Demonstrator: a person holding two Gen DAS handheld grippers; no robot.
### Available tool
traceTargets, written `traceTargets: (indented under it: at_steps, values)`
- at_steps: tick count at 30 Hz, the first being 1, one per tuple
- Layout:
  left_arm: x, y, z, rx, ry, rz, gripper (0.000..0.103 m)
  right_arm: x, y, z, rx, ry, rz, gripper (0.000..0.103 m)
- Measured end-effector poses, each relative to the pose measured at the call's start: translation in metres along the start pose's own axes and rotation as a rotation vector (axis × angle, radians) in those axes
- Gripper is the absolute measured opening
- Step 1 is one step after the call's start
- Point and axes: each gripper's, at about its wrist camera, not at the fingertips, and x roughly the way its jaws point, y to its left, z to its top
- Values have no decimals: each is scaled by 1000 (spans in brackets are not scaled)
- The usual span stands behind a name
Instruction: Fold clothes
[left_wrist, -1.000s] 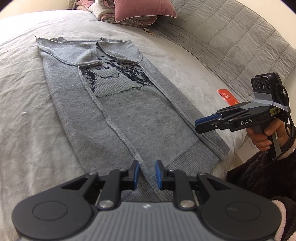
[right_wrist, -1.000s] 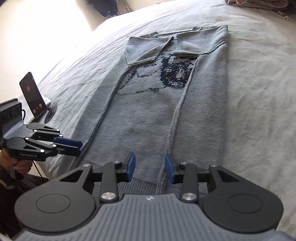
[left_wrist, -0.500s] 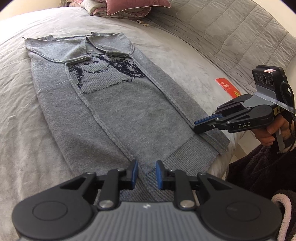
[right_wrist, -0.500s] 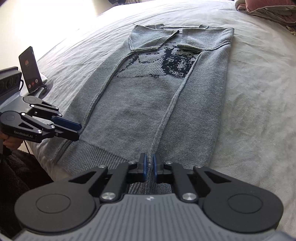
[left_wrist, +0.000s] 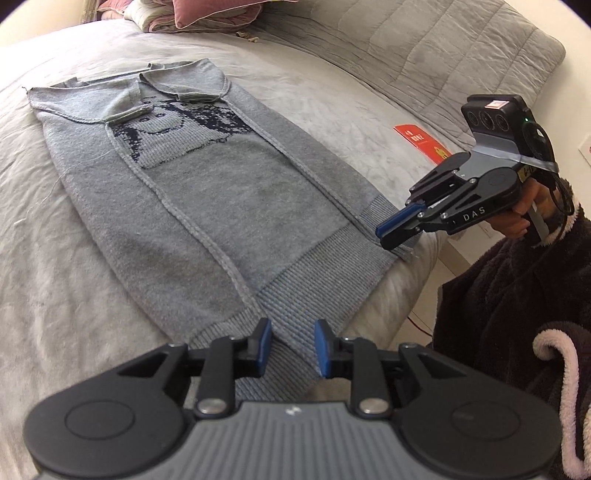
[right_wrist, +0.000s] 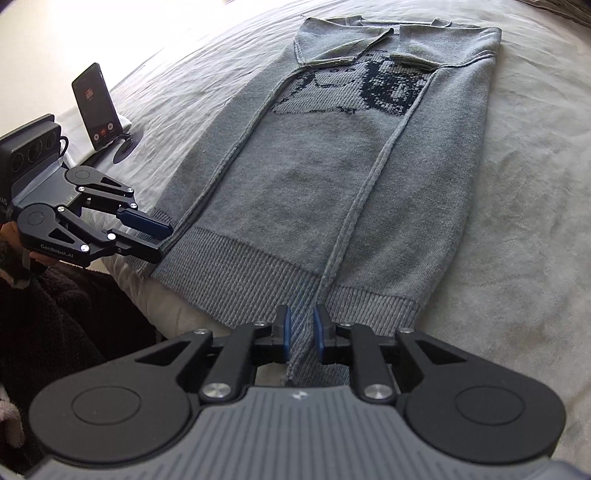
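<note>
A grey sweater (left_wrist: 207, 206) is laid flat on the bed (left_wrist: 55, 295), filling the middle of both views. Its ribbed hem is seen between the narrow, opening jaws of the left gripper (left_wrist: 291, 349) and the right gripper (right_wrist: 300, 334), both at bottom centre; no pressing of the pads is seen.

the sweater's (right_wrist: 332, 184) hem edge drops out of sight behind the right gripper (right_wrist: 300, 334), the red card's (left_wrist: 421, 142) print and the phone's (right_wrist: 96, 101) screen are too small to read, and the pink bedding (left_wrist: 207, 13) is cut off.
</note>
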Motion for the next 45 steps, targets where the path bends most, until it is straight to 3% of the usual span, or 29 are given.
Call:
traceTargets:
  at_steps: [8, 12, 14, 18, 22, 29, 32, 38, 45]
  values:
    - [-5, -27, -16, 124, 52, -71, 25, -8, 18, -11, -88, 60, 48, 20]
    - [-17, -21, -11, 84, 8, -60, 27, -11, 26, -9, -114, 71, 34, 23]
    - [-26, -13, -6, 31, -20, -43, 30, -19, 25, -3, -101, 52, 22, 34]
    - [-44, 5, 3, -87, -36, 8, 38, -40, 14, 9, -44, 2, 21, 39]
    - [-49, 24, 1, -206, 1, 18, 49, -52, -8, 12, 35, -3, 6, 41]
    - [-30, 48, -19, -404, 36, -100, 48, -51, -53, -2, 186, 45, -15, 41]
    - [-16, 53, -28, -446, 43, -134, 46, -45, -74, -12, 269, 55, 25, 41]
    - [1, 64, -41, -527, -11, -233, 36, -32, -106, -22, 420, 17, 218, 42]
    - [17, 68, -40, -540, -36, -326, 28, -18, -112, -19, 454, 5, 371, 42]
